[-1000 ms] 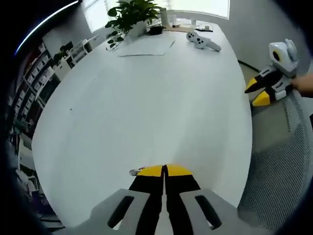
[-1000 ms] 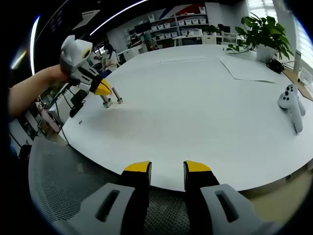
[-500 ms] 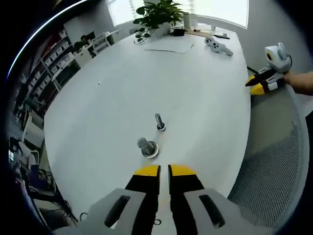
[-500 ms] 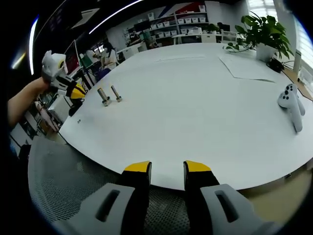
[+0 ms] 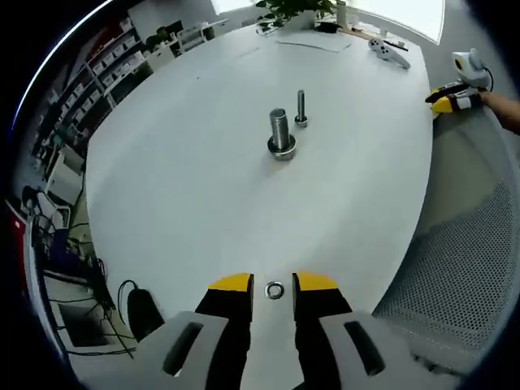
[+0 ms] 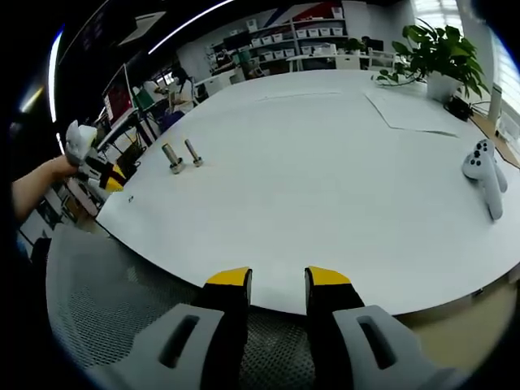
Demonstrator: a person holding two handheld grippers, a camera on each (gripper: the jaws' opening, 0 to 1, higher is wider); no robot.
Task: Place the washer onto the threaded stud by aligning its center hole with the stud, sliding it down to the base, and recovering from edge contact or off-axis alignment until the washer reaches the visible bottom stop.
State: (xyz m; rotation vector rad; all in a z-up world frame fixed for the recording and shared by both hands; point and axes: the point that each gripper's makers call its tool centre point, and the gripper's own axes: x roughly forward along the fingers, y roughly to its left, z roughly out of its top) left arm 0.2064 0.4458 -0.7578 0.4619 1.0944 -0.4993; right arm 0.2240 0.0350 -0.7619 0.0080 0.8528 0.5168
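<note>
I have the left gripper (image 5: 274,283) low over the near edge of the tabletop (image 5: 195,162) with its fingers narrowly parted either side of the washer (image 5: 275,289), which lies flat on the surface between the tips; I judge that I am lined up to pinch it, not yet holding it. The threaded stud (image 5: 280,134) stands upright well ahead, so the washer has the whole carry and drop left. I count one washer and two upright fasteners: the thick stud on a wide base and a thinner bolt (image 5: 301,107) just beside it. My right gripper (image 6: 277,278) idles past the tabletop's edge above a mesh chair (image 6: 106,301), fingers apart and empty, kept clear because one hand does for this. Farther off I count one potted plant (image 6: 439,53), one paper sheet (image 6: 410,112) and one white controller (image 6: 483,175).
</note>
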